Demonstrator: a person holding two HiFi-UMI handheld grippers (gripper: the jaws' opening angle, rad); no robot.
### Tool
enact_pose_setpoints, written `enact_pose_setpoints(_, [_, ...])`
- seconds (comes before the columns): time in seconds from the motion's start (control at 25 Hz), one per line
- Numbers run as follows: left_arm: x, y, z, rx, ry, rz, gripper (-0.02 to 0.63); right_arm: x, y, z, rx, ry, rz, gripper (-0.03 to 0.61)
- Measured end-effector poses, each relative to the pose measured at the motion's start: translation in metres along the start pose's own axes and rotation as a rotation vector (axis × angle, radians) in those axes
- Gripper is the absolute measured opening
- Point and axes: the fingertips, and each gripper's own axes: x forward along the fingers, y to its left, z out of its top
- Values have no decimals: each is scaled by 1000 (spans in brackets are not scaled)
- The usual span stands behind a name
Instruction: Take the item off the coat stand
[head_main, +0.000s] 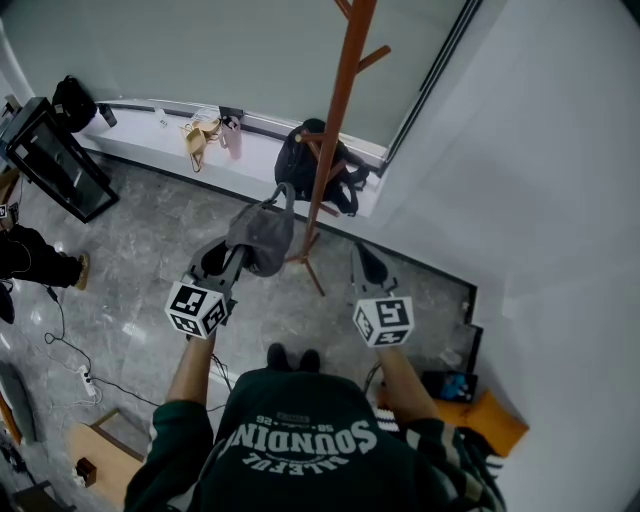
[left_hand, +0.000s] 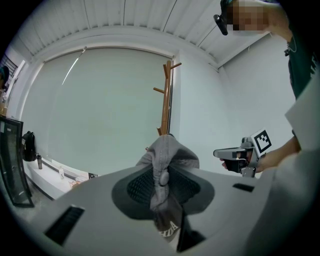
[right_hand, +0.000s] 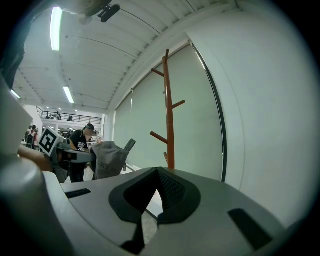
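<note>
The brown wooden coat stand (head_main: 335, 120) rises in front of me by the window, and its pegs in view are bare. My left gripper (head_main: 232, 262) is shut on a grey cap (head_main: 262, 235), which hangs just left of the pole, off the pegs. In the left gripper view the cap (left_hand: 167, 155) is bunched between the pads, with the stand (left_hand: 165, 95) behind it. My right gripper (head_main: 368, 265) is held level to the right of the stand's base, shut and with nothing in it. The right gripper view shows the stand (right_hand: 169, 115) ahead and the cap (right_hand: 107, 159) at left.
A black backpack (head_main: 305, 165) lies on the window ledge (head_main: 140, 112) behind the stand, with small items further left. A black screen (head_main: 55, 160) leans at far left. A white wall (head_main: 540, 200) closes the right side. Cables and a power strip (head_main: 85, 380) lie on the floor.
</note>
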Motion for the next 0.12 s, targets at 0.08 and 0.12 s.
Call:
enact_pose_setpoints(0.08, [0,0,0,1,0,0,77,0,-1,-1,5,3,-4,-2])
enact_pose_setpoints(0.12, [1,1,0,1,1,0,77,0,-1,-2,9,5,-6,-2])
